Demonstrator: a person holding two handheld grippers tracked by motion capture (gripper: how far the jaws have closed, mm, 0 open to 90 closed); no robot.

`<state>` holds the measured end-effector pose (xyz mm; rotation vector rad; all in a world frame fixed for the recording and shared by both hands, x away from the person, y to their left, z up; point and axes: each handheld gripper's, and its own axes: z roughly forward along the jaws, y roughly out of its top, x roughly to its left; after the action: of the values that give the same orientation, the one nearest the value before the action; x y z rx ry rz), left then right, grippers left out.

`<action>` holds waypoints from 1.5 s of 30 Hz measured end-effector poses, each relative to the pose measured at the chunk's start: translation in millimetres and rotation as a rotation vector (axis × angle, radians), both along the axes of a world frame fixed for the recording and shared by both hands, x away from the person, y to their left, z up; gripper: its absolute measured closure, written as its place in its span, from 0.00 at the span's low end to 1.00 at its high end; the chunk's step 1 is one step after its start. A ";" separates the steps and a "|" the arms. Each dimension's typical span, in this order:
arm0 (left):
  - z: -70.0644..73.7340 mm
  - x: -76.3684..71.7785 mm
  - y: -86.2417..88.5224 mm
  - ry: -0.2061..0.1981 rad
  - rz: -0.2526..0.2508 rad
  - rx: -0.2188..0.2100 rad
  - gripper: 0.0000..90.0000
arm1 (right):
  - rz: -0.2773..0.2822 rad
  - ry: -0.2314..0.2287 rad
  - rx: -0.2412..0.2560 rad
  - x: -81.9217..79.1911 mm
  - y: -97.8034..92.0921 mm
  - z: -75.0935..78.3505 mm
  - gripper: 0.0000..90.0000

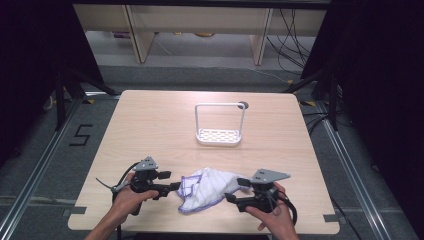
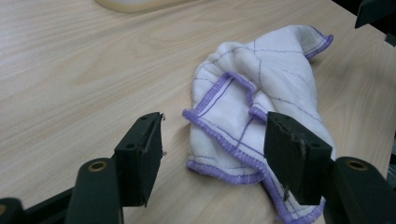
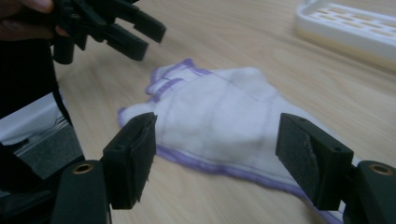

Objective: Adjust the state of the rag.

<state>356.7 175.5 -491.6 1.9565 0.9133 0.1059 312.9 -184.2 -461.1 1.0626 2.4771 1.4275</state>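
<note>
Both tongs gaping, left tongs [image 2: 212, 154] and right tongs [image 3: 217, 161] flanking cloth [image 1: 206, 189]; table [image 1: 150, 120] beyond bare

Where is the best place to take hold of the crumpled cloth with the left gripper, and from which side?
Probably the purple-hemmed edge of the cloth lying between the open jaws of the left gripper. Come in low from the cloth's left, as that gripper already points: the fold there is raised off the table, which gives the jaws something to pinch.
</note>
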 end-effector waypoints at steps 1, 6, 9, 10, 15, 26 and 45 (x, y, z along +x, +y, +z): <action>0.0 -0.7 1.8 -0.001 0.005 -0.004 0.41 | 0.020 -0.014 0.001 2.2 8.8 -1.0 0.34; 0.4 -7.0 15.4 -0.020 0.039 0.012 0.39 | 0.080 -0.006 -0.059 7.4 49.4 -8.1 0.35; -0.1 -10.5 20.7 -0.021 0.053 0.000 0.38 | 0.098 0.008 -0.077 7.4 63.1 -11.6 0.35; 0.0 -12.4 22.5 -0.023 0.065 -0.002 0.38 | 0.114 -0.010 -0.094 8.3 68.6 -13.3 0.36; -2.1 -16.0 29.3 -0.027 0.073 0.018 0.37 | 0.133 -0.024 -0.196 7.0 98.7 -23.5 0.49; -4.8 -16.8 24.2 -0.040 0.037 0.017 0.37 | 0.156 -0.157 -0.184 15.9 81.9 -2.3 0.95; -17.4 -16.6 -32.2 -0.059 -0.080 0.078 0.28 | -0.087 -0.115 0.011 76.3 8.9 23.8 0.96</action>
<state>340.1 143.3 -509.0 2.0482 0.8015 0.1541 389.3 -175.3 -437.3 1.0456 2.3180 1.4354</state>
